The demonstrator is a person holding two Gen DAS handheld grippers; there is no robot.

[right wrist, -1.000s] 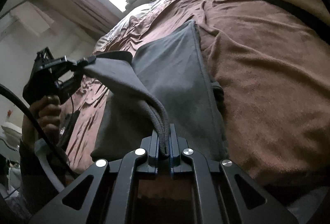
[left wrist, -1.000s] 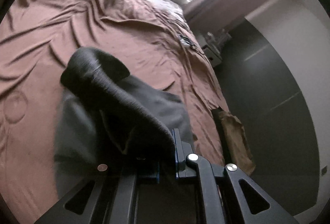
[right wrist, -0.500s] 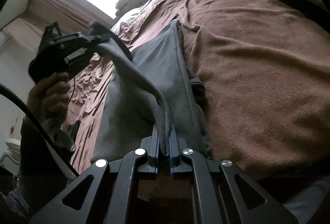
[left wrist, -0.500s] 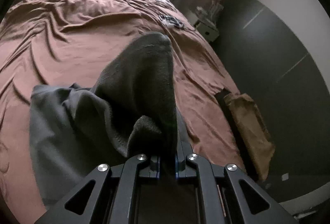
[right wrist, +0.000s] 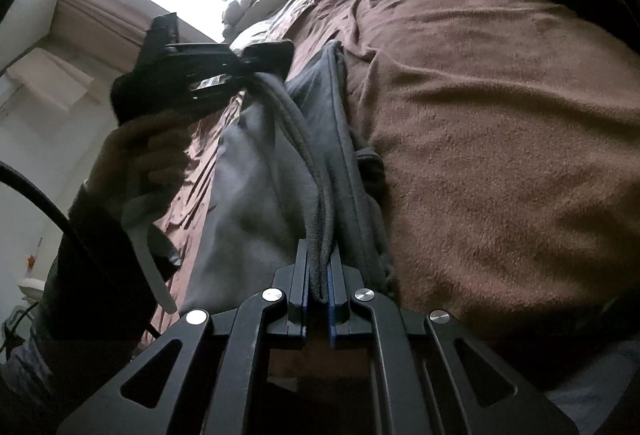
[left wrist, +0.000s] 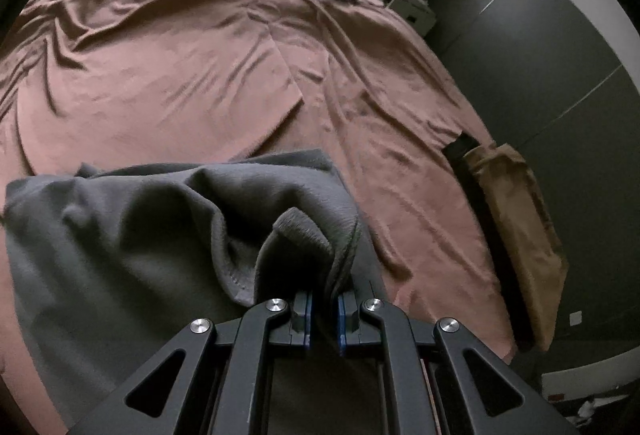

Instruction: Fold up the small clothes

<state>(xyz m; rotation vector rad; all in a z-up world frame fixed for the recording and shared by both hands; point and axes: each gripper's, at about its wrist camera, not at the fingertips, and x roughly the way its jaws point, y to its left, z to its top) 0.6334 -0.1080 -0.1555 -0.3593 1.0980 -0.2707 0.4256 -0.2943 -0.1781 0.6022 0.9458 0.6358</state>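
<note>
Grey garment (right wrist: pixel 256 195), long axis running away, pinched edge taut

**Soft cloth, matt black frames**

The grey garment (left wrist: pixel 132 235) is thick, fleecy cloth with a matt, brushed nap and a stitched hem. The bed sheet (left wrist: pixel 180 83) is thin brown fabric, smooth with a faint sheen and many creases. The brown blanket (right wrist: pixel 500 139) looks rough and towel-like. Both tongs, left tongs (left wrist: pixel 322 315) and right tongs (right wrist: pixel 318 291), have matt black plastic-looking frames, shiny metal rivets and blue pads.
</note>
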